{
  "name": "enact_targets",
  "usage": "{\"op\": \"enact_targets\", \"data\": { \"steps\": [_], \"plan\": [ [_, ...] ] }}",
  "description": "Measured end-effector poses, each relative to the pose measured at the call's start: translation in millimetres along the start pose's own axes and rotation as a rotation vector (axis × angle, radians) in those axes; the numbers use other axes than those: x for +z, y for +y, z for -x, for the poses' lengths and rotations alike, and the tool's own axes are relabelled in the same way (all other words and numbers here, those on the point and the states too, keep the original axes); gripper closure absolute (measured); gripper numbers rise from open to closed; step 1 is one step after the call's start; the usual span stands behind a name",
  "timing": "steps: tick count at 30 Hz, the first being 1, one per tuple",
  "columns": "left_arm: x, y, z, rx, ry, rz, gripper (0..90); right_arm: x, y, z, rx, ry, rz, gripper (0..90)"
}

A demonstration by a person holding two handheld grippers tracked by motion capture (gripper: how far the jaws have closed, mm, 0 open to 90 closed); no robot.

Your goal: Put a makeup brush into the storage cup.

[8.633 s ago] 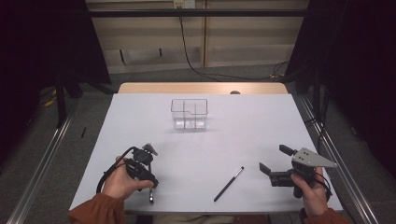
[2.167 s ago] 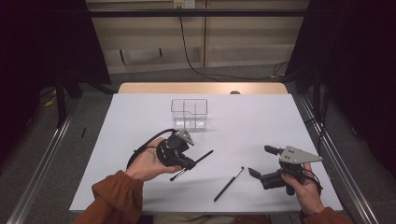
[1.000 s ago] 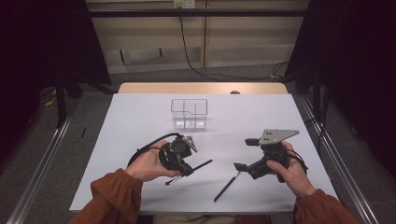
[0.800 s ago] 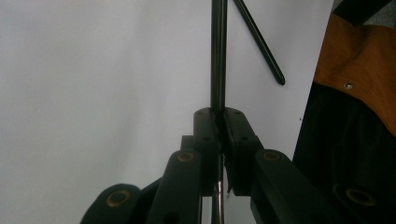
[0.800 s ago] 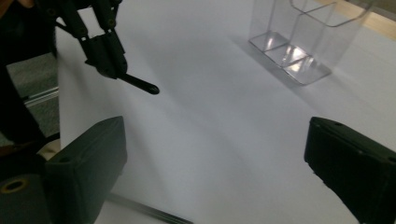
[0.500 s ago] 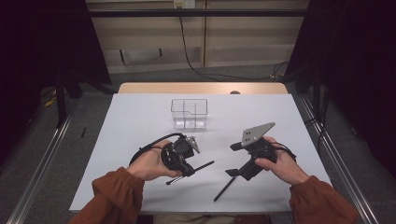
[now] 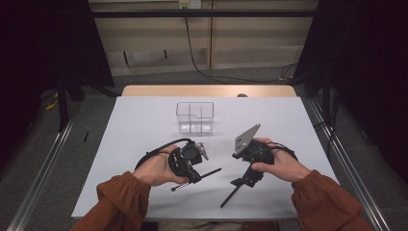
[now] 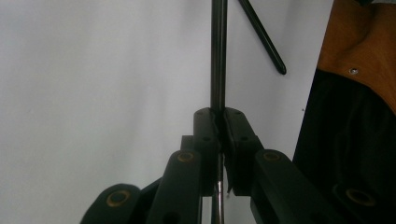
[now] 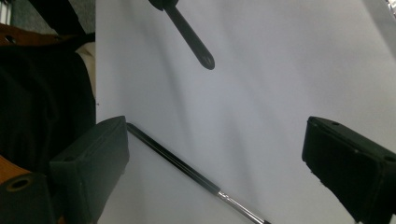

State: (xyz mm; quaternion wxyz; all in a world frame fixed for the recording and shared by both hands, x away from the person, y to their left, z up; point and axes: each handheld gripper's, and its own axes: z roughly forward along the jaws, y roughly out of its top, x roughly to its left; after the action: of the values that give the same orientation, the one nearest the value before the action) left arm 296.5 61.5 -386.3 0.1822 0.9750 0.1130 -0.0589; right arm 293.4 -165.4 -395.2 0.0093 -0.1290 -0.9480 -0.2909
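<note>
Overhead, the left gripper (image 7: 198,174) clamps a black pen (image 7: 196,179) near the table (image 7: 144,120) middle, tip pointing right. The right gripper (image 7: 244,179) hangs wide open over a second pen (image 7: 231,197) lying toward the near edge. A clear bin (image 7: 195,117) stands farther back, with bare white surface all around. No writing can be read anywhere.

From the left gripper view, the jaws are pinched tight on the pen (image 8: 217,56); the second pen (image 8: 261,35) lies beyond, by the table edge.

From the right gripper view, the spread jaws, which have just been opening, straddle the second pen (image 9: 187,170), not pressing it; the held pen's tip (image 9: 191,39) hovers beyond.
</note>
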Motion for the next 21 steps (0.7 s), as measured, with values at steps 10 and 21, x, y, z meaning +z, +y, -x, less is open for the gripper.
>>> {"op": "enact_targets", "data": {
  "steps": [10,21],
  "plan": [
    [2.8,0.1,-1.3,0.003,0.015,-0.021,84.7,11.9,17.8,2.5,-0.059,0.079,-0.132,6.8],
    [7.0,1.6,0.3,0.003,0.01,-0.023,84.7,16.1,24.2,13.6,-0.055,0.121,-0.134,32.0]
  ]
}}
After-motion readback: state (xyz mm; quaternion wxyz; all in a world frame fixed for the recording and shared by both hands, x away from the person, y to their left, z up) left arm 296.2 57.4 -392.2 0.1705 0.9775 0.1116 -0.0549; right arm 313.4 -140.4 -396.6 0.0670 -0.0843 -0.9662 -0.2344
